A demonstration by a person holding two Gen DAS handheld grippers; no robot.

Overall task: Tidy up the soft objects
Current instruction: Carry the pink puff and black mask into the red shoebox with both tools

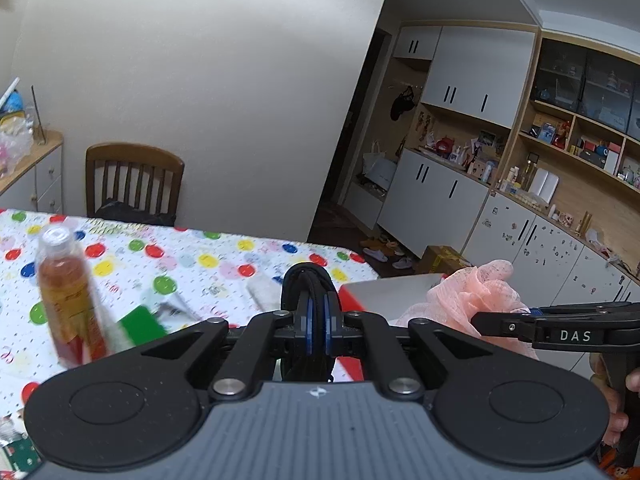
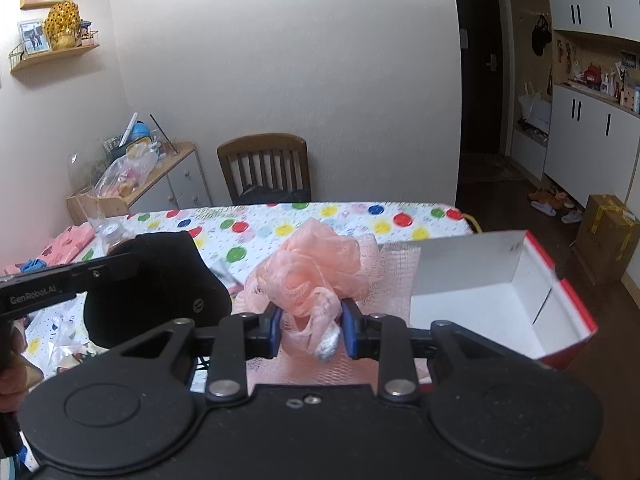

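R gripper clamped on peach mesh bath pouf, held above tbl just beside open white box w/ red rim. L gripper pinched tight on black looped cord/strap, exact item unclear. Tbl under polka-dot cloth; amber bottle upright at L, blurred. Wood chair at far edge vs plain wall. Cabinets + cluttered shelves along R side; cardboard carton on dark floor.

"DAS", "GenRobot.AI" – gripper sides
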